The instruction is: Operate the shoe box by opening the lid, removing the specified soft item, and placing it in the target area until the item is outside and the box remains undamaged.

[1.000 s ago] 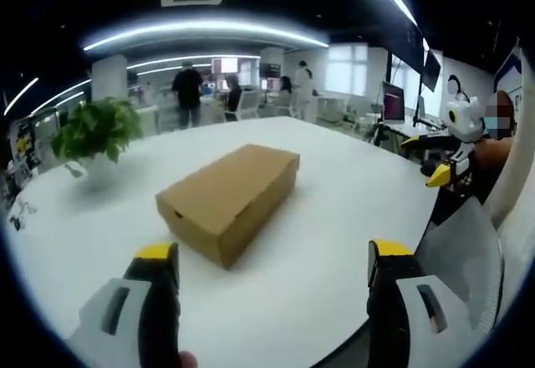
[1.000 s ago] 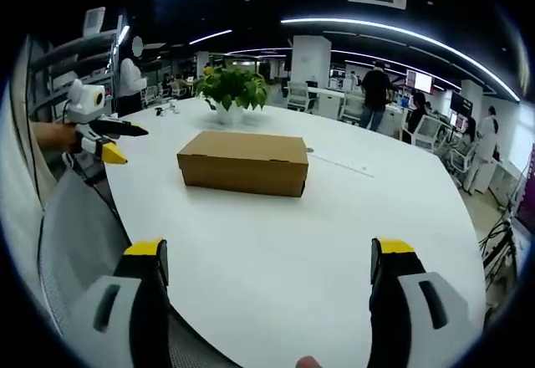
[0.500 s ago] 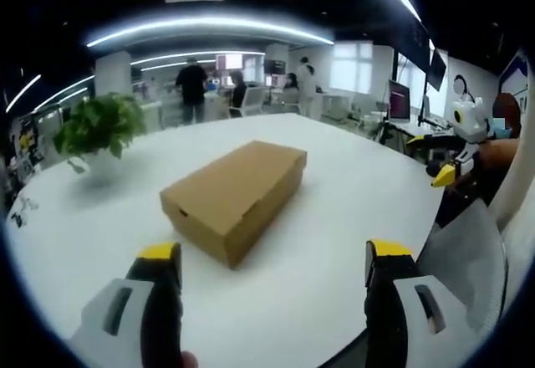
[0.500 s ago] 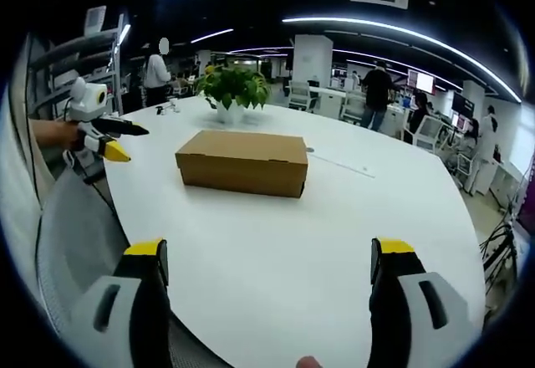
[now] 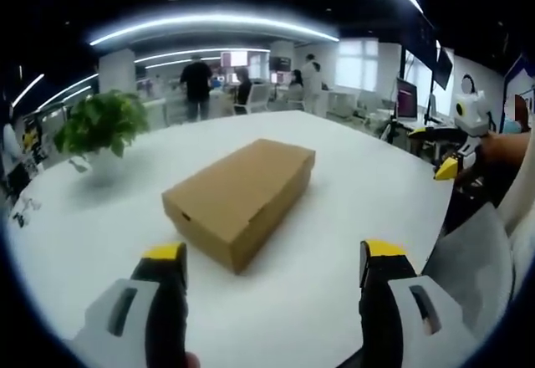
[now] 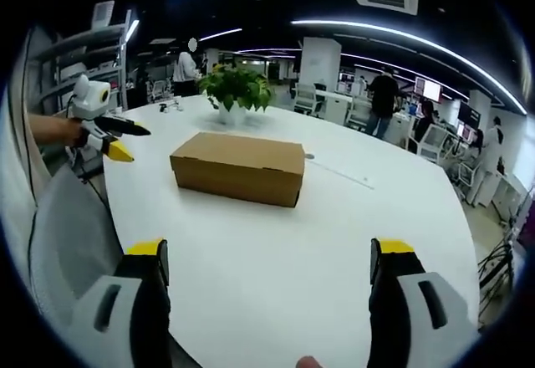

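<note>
Left gripper [image 5: 269, 255] and right gripper [image 6: 267, 251] are both held wide apart, gripping nothing. The shoe box [image 6: 238, 166] is parked, lid apparently closed, mid-table [image 6: 276, 242], near the potted plant [image 6: 231, 92].

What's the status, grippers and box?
Left hand-held gripper open, right hand-held gripper open, both off the shoe box. Lid shut. Nothing between.
</note>
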